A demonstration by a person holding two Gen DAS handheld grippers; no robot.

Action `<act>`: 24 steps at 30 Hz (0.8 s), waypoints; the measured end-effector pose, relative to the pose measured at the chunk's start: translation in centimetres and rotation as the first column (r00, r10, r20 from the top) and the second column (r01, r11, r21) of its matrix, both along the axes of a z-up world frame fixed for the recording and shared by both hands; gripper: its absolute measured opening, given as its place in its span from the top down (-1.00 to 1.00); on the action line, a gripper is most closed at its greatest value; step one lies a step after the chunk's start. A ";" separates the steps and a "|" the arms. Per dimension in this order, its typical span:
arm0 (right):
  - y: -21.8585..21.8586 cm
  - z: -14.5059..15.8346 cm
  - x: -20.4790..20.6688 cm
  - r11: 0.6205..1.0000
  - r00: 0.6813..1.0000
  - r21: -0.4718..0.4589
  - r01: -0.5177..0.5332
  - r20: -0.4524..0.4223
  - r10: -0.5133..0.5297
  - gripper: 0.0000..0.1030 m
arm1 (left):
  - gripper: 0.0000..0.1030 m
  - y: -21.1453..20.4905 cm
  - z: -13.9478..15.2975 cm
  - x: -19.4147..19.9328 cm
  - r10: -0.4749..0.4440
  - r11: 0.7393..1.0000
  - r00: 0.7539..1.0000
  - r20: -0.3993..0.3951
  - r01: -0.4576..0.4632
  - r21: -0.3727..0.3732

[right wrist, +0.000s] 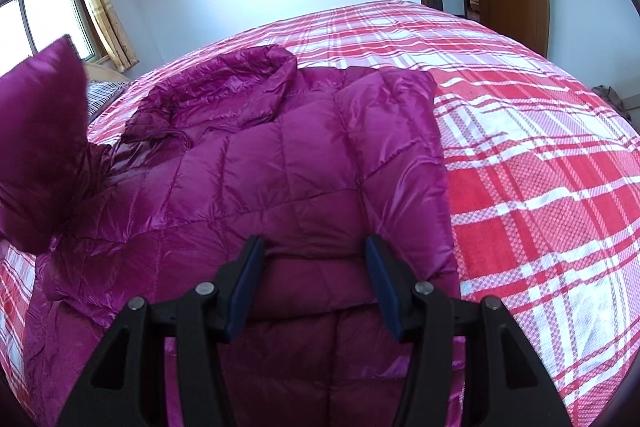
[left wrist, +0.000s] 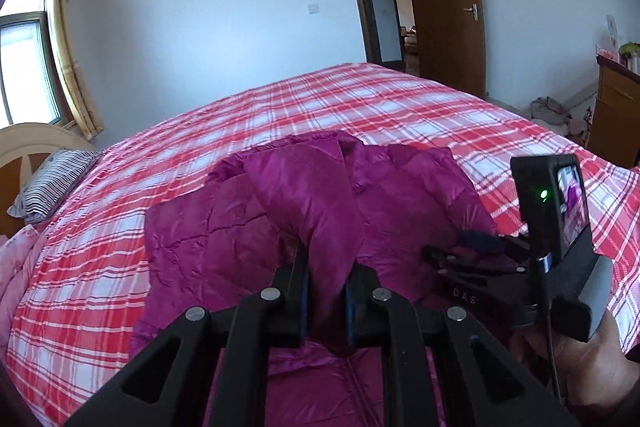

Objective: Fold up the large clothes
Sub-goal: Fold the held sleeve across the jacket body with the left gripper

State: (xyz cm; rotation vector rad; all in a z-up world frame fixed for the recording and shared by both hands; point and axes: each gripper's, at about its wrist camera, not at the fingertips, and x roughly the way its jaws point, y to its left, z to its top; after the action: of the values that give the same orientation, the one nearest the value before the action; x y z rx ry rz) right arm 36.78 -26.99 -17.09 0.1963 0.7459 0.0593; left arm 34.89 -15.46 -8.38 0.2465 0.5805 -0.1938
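Observation:
A magenta quilted down jacket (right wrist: 280,163) lies on the red-and-white plaid bed (right wrist: 540,155), its hood toward the far left. My left gripper (left wrist: 326,267) is shut on a sleeve of the jacket (left wrist: 304,195) and holds it lifted above the body. The lifted sleeve also shows in the right wrist view (right wrist: 44,147) at the left edge. My right gripper (right wrist: 314,247) is open, its jaws wide apart around a thick fold of the jacket near its hem. The right gripper (left wrist: 440,259) also shows in the left wrist view, low on the jacket.
A striped pillow (left wrist: 52,183) and a pink quilt (left wrist: 16,267) lie at the bed's head on the left. A window with curtains (left wrist: 64,47) is behind. An open brown door (left wrist: 444,3) and a wooden cabinet (left wrist: 616,107) stand at the right.

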 end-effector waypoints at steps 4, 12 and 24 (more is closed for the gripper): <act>-0.6 0.0 -0.3 0.999 1.000 0.036 0.009 0.013 -0.010 -0.07 | 0.74 -0.6 -1.4 0.4 -0.005 1.000 1.000 -0.025 0.005 0.010; -1.4 0.1 -0.6 0.996 0.999 0.089 0.018 0.027 -0.021 -0.07 | 0.53 -1.2 -4.7 0.5 0.002 0.997 0.996 -0.086 0.004 0.072; -2.1 0.2 -1.1 0.991 0.999 0.134 0.026 0.040 -0.031 -0.07 | -0.73 4.3 0.0 -1.5 0.051 0.996 0.992 0.119 -0.059 0.065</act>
State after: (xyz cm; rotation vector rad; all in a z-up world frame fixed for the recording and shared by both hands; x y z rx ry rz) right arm 35.66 -29.10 -16.90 0.3322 0.6972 0.0860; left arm 33.42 -11.17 -8.39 0.3059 0.4772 -0.1054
